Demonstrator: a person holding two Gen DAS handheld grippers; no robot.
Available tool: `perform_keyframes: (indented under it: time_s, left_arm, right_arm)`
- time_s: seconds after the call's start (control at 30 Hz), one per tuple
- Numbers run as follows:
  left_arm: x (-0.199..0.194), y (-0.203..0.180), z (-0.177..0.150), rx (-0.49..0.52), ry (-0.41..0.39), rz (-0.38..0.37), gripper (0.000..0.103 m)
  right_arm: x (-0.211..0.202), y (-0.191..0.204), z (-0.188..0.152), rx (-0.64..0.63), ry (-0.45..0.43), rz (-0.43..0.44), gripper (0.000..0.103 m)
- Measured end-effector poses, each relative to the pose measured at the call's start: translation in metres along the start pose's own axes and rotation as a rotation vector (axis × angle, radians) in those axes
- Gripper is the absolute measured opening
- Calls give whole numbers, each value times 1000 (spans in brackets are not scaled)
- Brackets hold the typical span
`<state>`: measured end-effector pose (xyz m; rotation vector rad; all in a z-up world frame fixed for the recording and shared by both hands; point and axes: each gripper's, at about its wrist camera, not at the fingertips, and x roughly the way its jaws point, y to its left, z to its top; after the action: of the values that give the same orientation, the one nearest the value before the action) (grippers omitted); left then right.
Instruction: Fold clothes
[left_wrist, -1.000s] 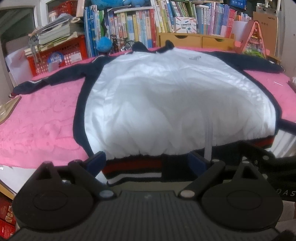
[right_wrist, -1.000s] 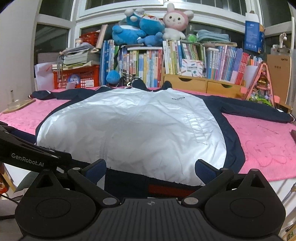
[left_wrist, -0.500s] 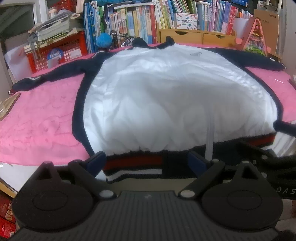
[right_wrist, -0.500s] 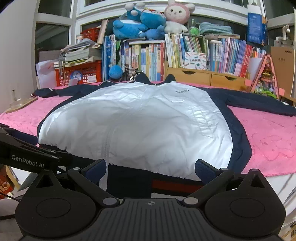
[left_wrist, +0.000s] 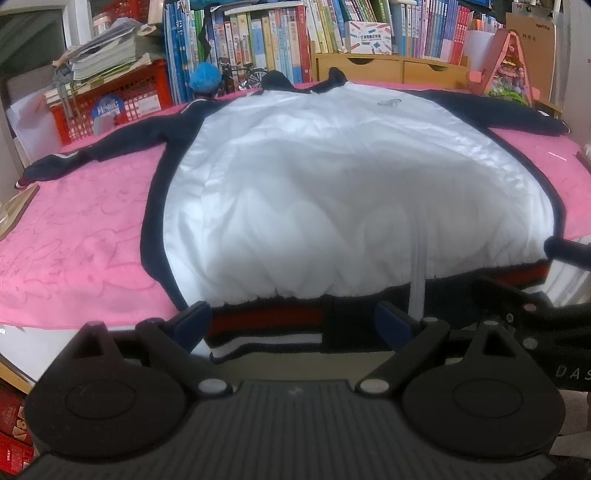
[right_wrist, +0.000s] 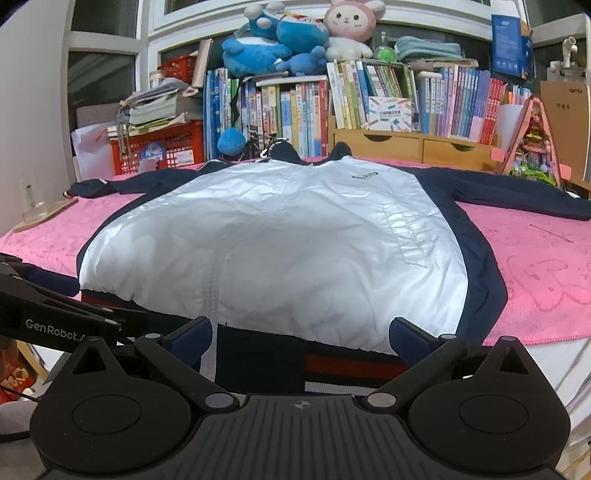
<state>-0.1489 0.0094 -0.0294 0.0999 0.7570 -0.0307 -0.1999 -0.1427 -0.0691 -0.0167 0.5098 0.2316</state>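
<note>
Left wrist: jacket (left_wrist: 332, 192) flat, hem near, collar far, sleeves spread sideways.

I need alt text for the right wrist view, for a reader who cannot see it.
A white and navy jacket lies flat, sleeves spread, on a pink cloth. The open right gripper hangs at its striped hem, and the left gripper shows at the left edge. Books stand behind.

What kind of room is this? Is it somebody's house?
Probably a room in a home, maybe a child's study or bedroom. Rows of books line the back, plush toys sit on top of them, and a jacket lies spread on a pink blanket.
</note>
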Motion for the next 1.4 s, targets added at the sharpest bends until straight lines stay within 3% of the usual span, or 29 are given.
perform_keyframes:
  time_s: [0.8, 0.9, 1.03, 1.17, 1.4]
  left_arm:
    - [1, -1, 0, 3, 4, 7, 96]
    - [1, 0, 2, 9, -6, 2, 96]
    - [-6, 7, 24, 12, -80, -36, 96]
    - [2, 26, 66, -54, -113, -89, 97]
    - [38, 52, 123, -129, -167, -29, 98]
  right_arm:
    - [-4, 3, 0, -43, -13, -41, 103]
    - [-2, 2, 0, -38, -8, -42, 103]
    - [-1, -7, 11, -29, -43, -47, 103]
    - [4, -47, 41, 73, -104, -75, 103]
    - [13, -162, 99, 343, -224, -183, 103]
